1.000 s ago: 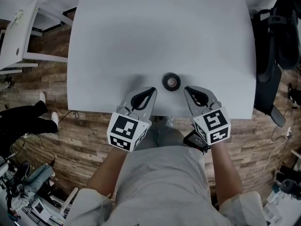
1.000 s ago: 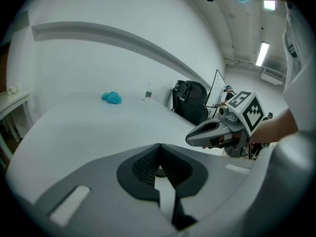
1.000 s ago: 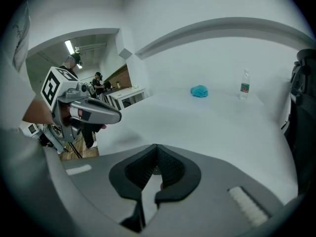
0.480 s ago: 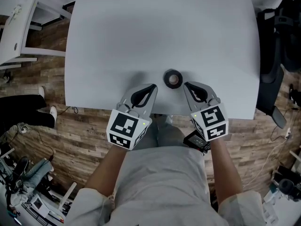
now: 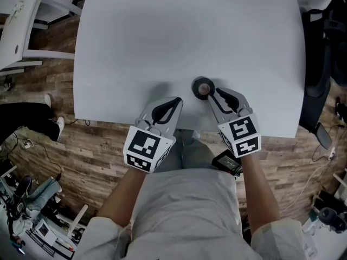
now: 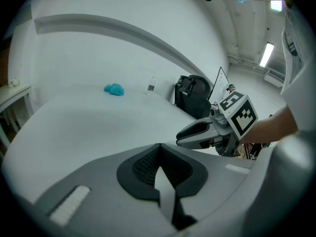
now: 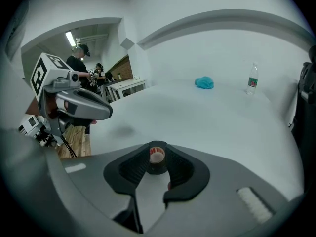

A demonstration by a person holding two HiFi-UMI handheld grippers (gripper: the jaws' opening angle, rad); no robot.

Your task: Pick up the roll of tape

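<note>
Forward and a little to the left the right claw has gone in the last half-second. Its tips now reach the tape, where a strip of bare bench lay between them before. Meanwhile the left claw has hardly shifted.

Nearest, the person's grey shirt fills the bottom of the head view, and both forearms run out to the claws. A small black device sits just by the right wrist.

Both claws lie over the near edge of the white bench. The left one is pressed together: in the left gripper view its dark pads meet at the tips with nothing between them. It points at bare bench, left of the tape.

The right claw is spread a little, and in the right gripper view its tips stand apart. The tape, a dark roll with a pale reddish core, lies flat on the bench and shows in that gap, right at the tips. Whether the pads touch the roll I cannot tell. In the head view one tip overlaps the roll's near right edge.

At the far end of the bench lies a blue cloth, with an upright clear bottle to its right, apart from it. Off the bench, a black chair stands at the right and a white side table at the left, over a wood floor.
</note>
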